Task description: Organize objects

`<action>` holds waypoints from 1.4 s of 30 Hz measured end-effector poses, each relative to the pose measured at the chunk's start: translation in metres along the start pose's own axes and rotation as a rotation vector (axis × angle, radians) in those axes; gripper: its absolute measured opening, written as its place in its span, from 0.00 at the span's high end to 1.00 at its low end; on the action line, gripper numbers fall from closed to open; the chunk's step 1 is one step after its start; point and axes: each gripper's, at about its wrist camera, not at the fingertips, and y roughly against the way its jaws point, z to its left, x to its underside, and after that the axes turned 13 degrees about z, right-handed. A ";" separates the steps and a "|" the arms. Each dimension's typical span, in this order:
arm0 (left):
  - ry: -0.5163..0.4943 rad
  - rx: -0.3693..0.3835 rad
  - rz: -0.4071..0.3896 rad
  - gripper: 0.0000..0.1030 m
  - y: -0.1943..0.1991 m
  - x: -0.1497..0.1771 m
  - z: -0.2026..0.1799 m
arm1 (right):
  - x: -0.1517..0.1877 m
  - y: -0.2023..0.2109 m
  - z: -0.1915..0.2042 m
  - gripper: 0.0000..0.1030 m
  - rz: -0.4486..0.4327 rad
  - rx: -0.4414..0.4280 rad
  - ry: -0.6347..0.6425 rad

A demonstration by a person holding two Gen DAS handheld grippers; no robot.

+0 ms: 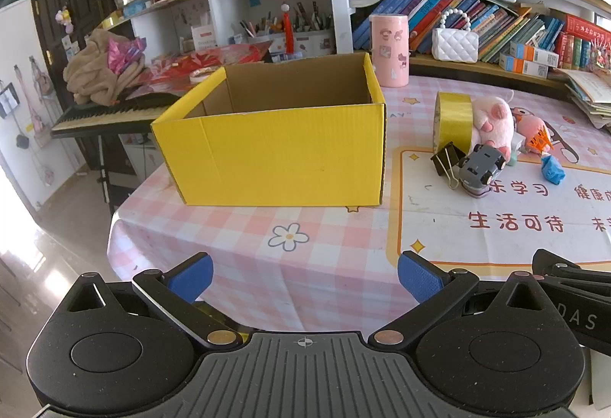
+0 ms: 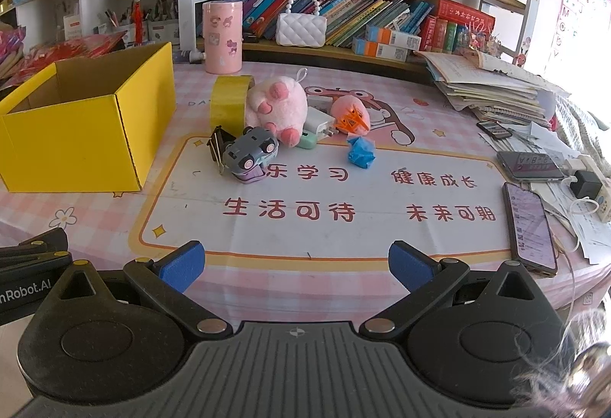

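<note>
An open yellow cardboard box stands on the pink checked table; its inside looks empty. Right of it lies a pile: gold tape roll, pink plush pig, grey toy car on its side, black binder clip, white charger plug, orange clip, blue crumpled lump. My left gripper is open and empty, near the table's front edge, facing the box. My right gripper is open and empty, facing the pile.
A pink canister and a white quilted handbag stand at the back by bookshelves. Two phones, a charger and stacked papers lie at the right. A keyboard with a beige cloth is left of the table.
</note>
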 end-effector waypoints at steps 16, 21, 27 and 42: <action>0.002 0.001 0.013 0.00 -0.007 0.001 0.000 | -0.005 -0.009 -0.001 0.00 0.022 -0.002 -0.001; 0.002 0.003 0.030 0.00 -0.012 -0.006 -0.004 | -0.009 -0.011 -0.003 0.00 0.032 -0.003 -0.004; -0.002 0.007 0.041 0.00 -0.015 -0.011 -0.008 | -0.014 -0.018 -0.008 0.00 0.046 -0.005 -0.011; 0.005 -0.019 0.089 0.00 -0.029 -0.024 -0.026 | -0.030 -0.041 -0.026 0.00 0.082 -0.028 -0.014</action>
